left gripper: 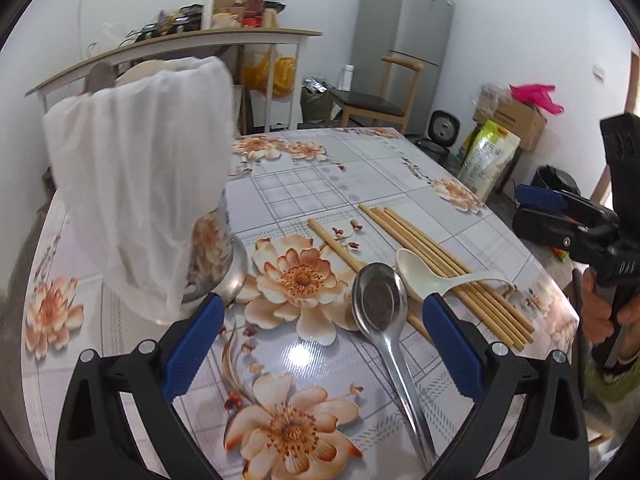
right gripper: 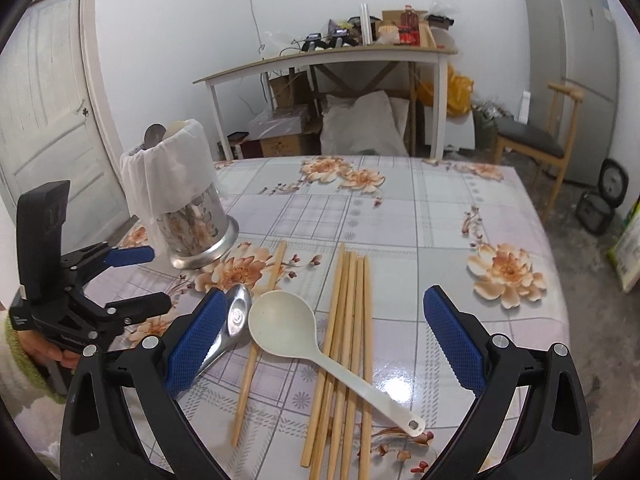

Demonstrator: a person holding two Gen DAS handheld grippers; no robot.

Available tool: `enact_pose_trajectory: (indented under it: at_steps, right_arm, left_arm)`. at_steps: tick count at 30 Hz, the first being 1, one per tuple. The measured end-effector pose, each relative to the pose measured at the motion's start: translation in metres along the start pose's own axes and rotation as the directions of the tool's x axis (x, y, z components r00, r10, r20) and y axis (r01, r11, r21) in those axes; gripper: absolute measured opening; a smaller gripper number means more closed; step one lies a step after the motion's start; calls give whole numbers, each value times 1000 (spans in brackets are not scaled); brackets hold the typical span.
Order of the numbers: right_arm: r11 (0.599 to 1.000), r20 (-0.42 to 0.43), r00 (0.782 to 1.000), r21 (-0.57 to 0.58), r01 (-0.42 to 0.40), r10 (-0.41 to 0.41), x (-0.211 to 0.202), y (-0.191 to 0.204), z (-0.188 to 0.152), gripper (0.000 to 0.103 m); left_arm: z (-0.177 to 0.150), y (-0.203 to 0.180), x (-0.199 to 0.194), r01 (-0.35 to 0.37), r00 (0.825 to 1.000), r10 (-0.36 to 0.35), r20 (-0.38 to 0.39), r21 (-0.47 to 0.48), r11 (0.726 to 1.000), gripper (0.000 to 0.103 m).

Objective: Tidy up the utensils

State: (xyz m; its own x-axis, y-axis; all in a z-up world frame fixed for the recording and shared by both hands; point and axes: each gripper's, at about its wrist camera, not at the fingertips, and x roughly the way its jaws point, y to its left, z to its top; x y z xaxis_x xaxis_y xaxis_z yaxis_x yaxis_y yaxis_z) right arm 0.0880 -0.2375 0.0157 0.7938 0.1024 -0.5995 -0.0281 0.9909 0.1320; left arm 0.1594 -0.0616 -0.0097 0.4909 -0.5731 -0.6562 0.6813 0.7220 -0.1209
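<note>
A metal utensil holder draped in a white cloth stands at the table's left, with two spoon heads poking out of its top. A steel spoon lies between my left gripper's open fingers, close to the right one. Beside it a white plastic spoon rests across a bundle of wooden chopsticks, and a single chopstick lies apart. My right gripper hovers open over the white spoon and chopsticks. Each gripper shows in the other's view, left gripper and right gripper, both empty.
The flowered tablecloth covers the table, whose far and right parts are bare. Behind stand a cluttered side table, a wooden chair, a fridge, a door, and boxes and a rice cooker on the floor.
</note>
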Motion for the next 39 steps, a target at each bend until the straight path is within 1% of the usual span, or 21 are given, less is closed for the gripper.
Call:
enact_pose_trajectory:
  at_steps: [2, 3, 4, 5, 8, 9, 11, 12, 14, 16, 17, 22, 24, 26, 27, 29, 30, 32, 33, 35, 39]
  right_arm:
    - [1000, -12, 1000, 8, -7, 7, 4, -3, -1, 94]
    - [1000, -17, 1000, 9, -7, 7, 4, -5, -2, 92]
    - [1000, -29, 1000, 7, -6, 6, 7, -6, -3, 90]
    - [1000, -39, 999, 6, -7, 7, 9, -8, -4, 89]
    - [1000, -60, 998, 8, -8, 9, 14, -11, -6, 87]
    - [1000, -65, 998, 11, -9, 10, 15, -12, -7, 87]
    - [999, -73, 997, 27, -19, 21, 18, -17, -9, 86]
    - [999, -75, 997, 34, -23, 26, 19, -18, -9, 86]
    - [998, -80, 996, 53, -31, 35, 21, -23, -10, 86]
    - [997, -82, 996, 73, -40, 46, 22, -27, -10, 84]
    - [995, -83, 995, 86, -44, 51, 24, -29, -10, 84]
    - [992, -87, 995, 114, -46, 56, 31, -34, -9, 83]
    - [992, -93, 994, 120, -45, 56, 35, -34, -10, 83]
    - [991, -100, 993, 123, -45, 57, 38, -35, -11, 82]
    - [991, -102, 993, 125, -45, 57, 39, -36, -12, 82]
    - [991, -106, 993, 129, -44, 58, 40, -37, -12, 82]
    - [990, -108, 992, 131, -44, 58, 41, -37, -13, 82]
    - [990, -110, 992, 136, -42, 57, 43, -38, -13, 81]
    - [989, -112, 992, 140, -40, 56, 44, -39, -14, 81]
    - [988, -113, 992, 148, -41, 58, 44, -41, -15, 81]
    - [987, -116, 992, 155, -41, 59, 43, -42, -16, 79]
  left_arm:
    - [1, 0, 4, 19, 1000, -19, -4, 18, 1000, 91]
    - [3, 0, 7, 31, 999, -31, -9, 29, 999, 90]
    - [4, 0, 11, 42, 999, -41, -14, 36, 998, 86]
    - [5, 0, 15, 56, 998, -55, -22, 40, 998, 81]
    - [8, 1, 26, 103, 994, -101, -49, 43, 994, 70]
    - [9, 0, 31, 126, 991, -124, -58, 50, 991, 69]
    - [11, -1, 39, 165, 984, -160, -78, 63, 984, 65]
    - [12, -1, 46, 191, 978, -184, -98, 72, 979, 63]
    - [14, -1, 55, 220, 970, -209, -127, 84, 972, 58]
    - [15, -1, 64, 235, 962, -218, -162, 95, 967, 51]
    - [16, -1, 67, 243, 959, -223, -174, 99, 965, 50]
    - [17, 4, 82, 310, 932, -284, -225, 91, 946, 46]
    - [17, 4, 86, 323, 926, -294, -237, 91, 942, 44]
    - [16, 5, 88, 340, 918, -310, -249, 88, 936, 36]
    - [16, 5, 90, 349, 913, -318, -254, 87, 933, 35]
    - [15, 7, 89, 357, 911, -325, -255, 92, 930, 29]
    - [15, 8, 90, 366, 907, -332, -259, 92, 926, 28]
    - [15, 9, 91, 377, 902, -342, -265, 93, 922, 20]
    - [15, 8, 90, 386, 897, -351, -268, 93, 918, 19]
    - [14, 7, 89, 394, 895, -356, -270, 102, 914, 13]
    - [12, 5, 84, 414, 888, -378, -260, 98, 905, 10]
